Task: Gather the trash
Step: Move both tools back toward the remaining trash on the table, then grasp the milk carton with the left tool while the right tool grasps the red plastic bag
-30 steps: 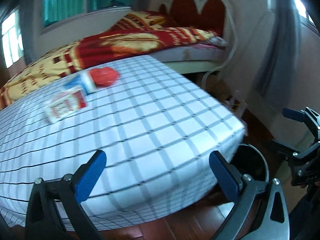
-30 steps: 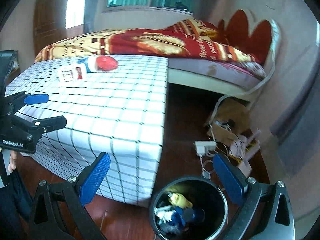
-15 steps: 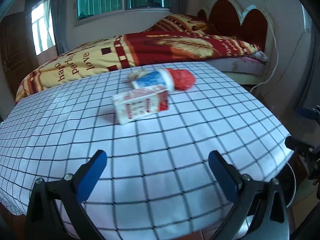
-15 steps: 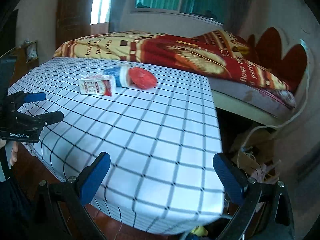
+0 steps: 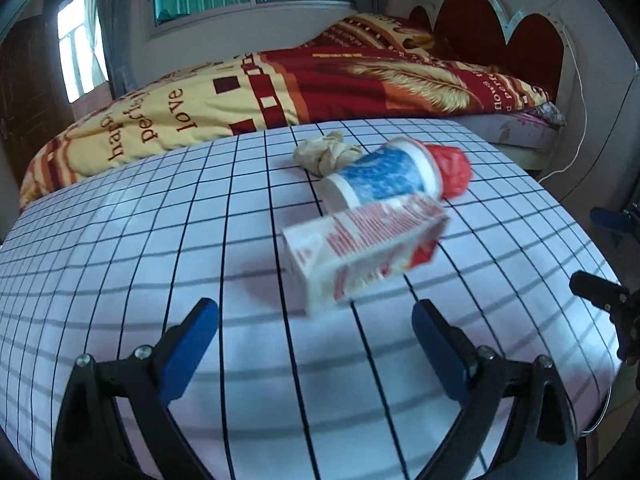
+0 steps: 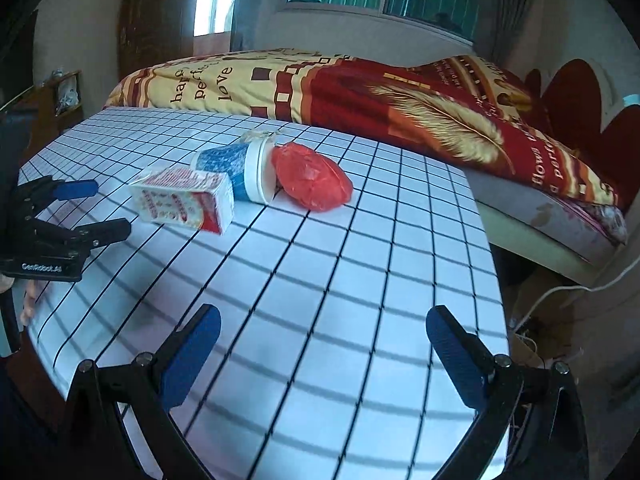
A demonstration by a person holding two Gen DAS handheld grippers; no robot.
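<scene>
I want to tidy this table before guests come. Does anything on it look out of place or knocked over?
Yes. Four bits of litter cluster on the checked tablecloth: a red-and-white carton lying on its side, a blue-and-white cup tipped over, a crumpled red bag at the cup's mouth, and a beige paper wad behind it. No spill shows.

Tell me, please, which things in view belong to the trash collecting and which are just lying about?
Job: carton, blue-and-white cup, red plastic bag, crumpled paper, left gripper, right gripper.
Lying about: checked tablecloth, bed quilt, white cable.
</scene>
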